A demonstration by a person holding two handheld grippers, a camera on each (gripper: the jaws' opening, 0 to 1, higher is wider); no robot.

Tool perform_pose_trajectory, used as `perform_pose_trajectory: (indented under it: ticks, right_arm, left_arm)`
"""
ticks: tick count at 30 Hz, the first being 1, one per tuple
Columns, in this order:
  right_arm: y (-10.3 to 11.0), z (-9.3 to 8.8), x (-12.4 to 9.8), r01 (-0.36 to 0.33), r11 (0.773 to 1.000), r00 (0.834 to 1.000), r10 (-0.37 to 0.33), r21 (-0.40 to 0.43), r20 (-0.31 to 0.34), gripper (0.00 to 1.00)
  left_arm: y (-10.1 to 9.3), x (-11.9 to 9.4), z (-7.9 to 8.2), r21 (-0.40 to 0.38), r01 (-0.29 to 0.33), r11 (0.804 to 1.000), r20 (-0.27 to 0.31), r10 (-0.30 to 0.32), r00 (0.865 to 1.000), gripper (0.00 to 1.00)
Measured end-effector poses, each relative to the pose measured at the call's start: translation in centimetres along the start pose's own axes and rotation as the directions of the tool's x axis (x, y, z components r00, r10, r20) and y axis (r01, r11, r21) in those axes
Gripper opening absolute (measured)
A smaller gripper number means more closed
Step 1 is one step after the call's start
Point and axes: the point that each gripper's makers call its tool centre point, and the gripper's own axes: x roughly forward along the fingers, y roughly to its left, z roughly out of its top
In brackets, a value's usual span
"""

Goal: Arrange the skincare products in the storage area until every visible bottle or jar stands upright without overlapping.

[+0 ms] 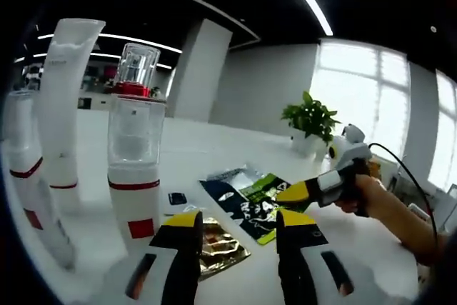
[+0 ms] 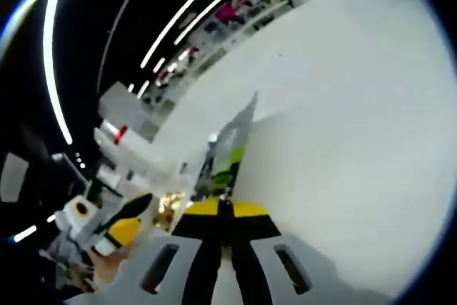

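Three white containers stand upright and close on my left: a bottle with a clear cap and red bands [image 1: 136, 155], a tall tube [image 1: 68, 105], and another bottle [image 1: 25, 169] at the edge. My left gripper [image 1: 239, 228] is open just right of the bottle, with nothing between its jaws. A hand holds my right gripper [image 1: 296, 192] low over the table from the right. Its jaws are shut [image 2: 225, 208] on the edge of a green and black sachet [image 1: 250, 201] [image 2: 227, 158]. The white bottles [image 2: 114, 137] look small and blurred in the right gripper view.
A gold sachet [image 1: 218, 248] lies just ahead of my left jaws, and a silver sachet [image 1: 228, 174] lies behind the green one. A small dark item [image 1: 177, 198] rests near the bottle. A potted plant [image 1: 310, 123] stands at the back of the white table [image 1: 214, 148].
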Motion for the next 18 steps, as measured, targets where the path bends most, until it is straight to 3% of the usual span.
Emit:
perform_pose_trajectory:
  ticks: [12, 18]
  right_arm:
    - [0.30, -1.09, -0.74, -0.007, 0.996, 1.000, 0.006, -0.087, -0.003, 0.03]
    - [-0.02, -0.55, -0.56, -0.010, 0.993, 1.000, 0.011, -0.120, 0.003, 0.04]
  left_arm:
    - [-0.09, 0.16, -0.10, 0.014, 0.002, 1.000, 0.001, -0.002, 1.000, 0.42]
    - [-0.06, 0.10, -0.14, 0.008, 0.004, 1.000, 0.001, -0.004, 1.000, 0.42]
